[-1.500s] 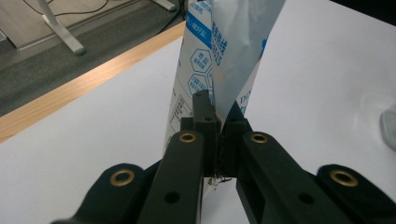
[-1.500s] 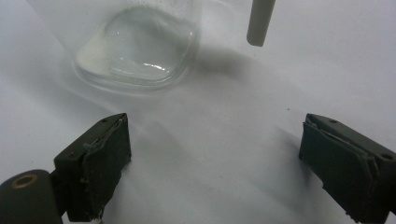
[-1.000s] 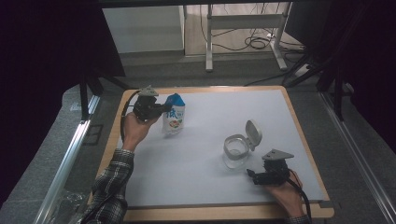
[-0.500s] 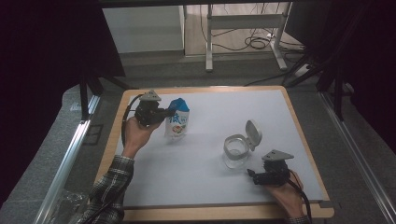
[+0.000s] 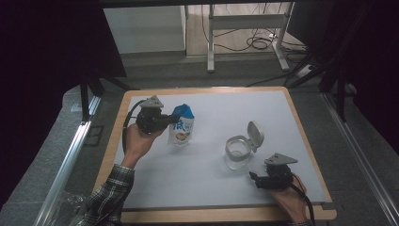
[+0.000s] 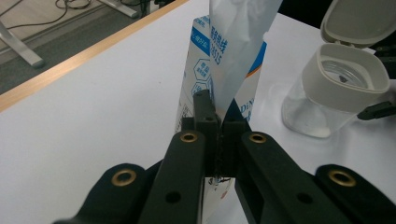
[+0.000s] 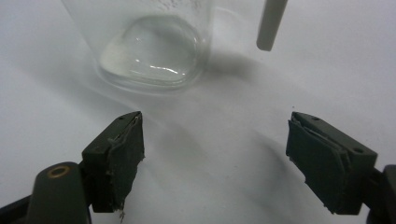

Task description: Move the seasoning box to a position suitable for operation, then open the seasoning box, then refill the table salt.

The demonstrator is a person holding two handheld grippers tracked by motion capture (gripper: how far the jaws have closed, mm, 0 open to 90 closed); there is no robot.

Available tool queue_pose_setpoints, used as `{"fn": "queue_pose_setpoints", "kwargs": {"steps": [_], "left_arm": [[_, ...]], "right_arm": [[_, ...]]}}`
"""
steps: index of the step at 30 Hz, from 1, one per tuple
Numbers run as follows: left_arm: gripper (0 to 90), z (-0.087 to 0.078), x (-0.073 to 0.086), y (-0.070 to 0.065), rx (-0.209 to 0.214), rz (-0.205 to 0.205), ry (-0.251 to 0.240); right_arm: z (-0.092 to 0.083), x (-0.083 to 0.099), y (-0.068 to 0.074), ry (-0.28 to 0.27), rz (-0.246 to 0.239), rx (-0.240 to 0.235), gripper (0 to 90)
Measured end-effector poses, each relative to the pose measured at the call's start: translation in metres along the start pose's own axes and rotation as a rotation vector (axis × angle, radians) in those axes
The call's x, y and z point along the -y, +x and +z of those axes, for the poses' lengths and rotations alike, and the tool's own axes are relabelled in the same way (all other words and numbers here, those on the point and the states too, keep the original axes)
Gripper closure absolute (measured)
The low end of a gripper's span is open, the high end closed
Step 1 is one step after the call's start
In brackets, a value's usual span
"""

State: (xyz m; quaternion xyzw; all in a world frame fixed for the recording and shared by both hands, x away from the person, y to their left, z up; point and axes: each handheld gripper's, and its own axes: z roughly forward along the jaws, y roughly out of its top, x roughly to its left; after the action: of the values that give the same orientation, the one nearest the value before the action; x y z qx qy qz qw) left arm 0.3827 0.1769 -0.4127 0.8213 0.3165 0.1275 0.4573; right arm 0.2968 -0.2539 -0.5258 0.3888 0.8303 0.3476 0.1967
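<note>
Left tongs (image 5: pixel 165 120) pinch the blue pouch (image 5: pixel 181 125) aloft, carrying it toward the open jar (image 5: pixel 237 150) just ahead of the spread, empty, just-narrowing right tongs (image 5: pixel 254 178); next, likely, steady jar and tip.

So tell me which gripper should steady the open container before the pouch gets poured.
Right. The right gripper sits open beside the container, while the left gripper is shut on the pouch.

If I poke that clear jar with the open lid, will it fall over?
Probably not easily: the clear jar stands upright on a broad base on the flat white table. It looks empty, so likely light; a push might slide it. Its raised lid could make it slightly top-heavy toward that side.
</note>
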Motion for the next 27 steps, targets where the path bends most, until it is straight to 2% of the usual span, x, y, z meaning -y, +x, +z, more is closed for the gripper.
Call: {"fn": "queue_pose_setpoints", "kwargs": {"steps": [10, 16, 21, 27], "left_arm": [[90.0, -0.005, 0.001, -0.013, 0.016, 0.009, -0.005], [90.0, -0.007, 0.0, -0.023, 0.027, 0.021, -0.009], [90.0, -0.009, 0.0, -0.033, 0.038, 0.04, -0.008], [90.0, -0.009, 0.0, -0.043, 0.053, 0.052, -0.006]], "right_arm": [[-0.005, 0.0, 0.006, -0.027, -0.013, -0.021, 24.0], [-0.008, 0.0, 0.014, -0.036, -0.037, -0.036, 26.3], [-0.007, 0.0, 0.021, -0.032, -0.036, -0.051, 26.2], [-0.01, -0.001, 0.024, -0.053, -0.014, -0.072, 26.2]]}}
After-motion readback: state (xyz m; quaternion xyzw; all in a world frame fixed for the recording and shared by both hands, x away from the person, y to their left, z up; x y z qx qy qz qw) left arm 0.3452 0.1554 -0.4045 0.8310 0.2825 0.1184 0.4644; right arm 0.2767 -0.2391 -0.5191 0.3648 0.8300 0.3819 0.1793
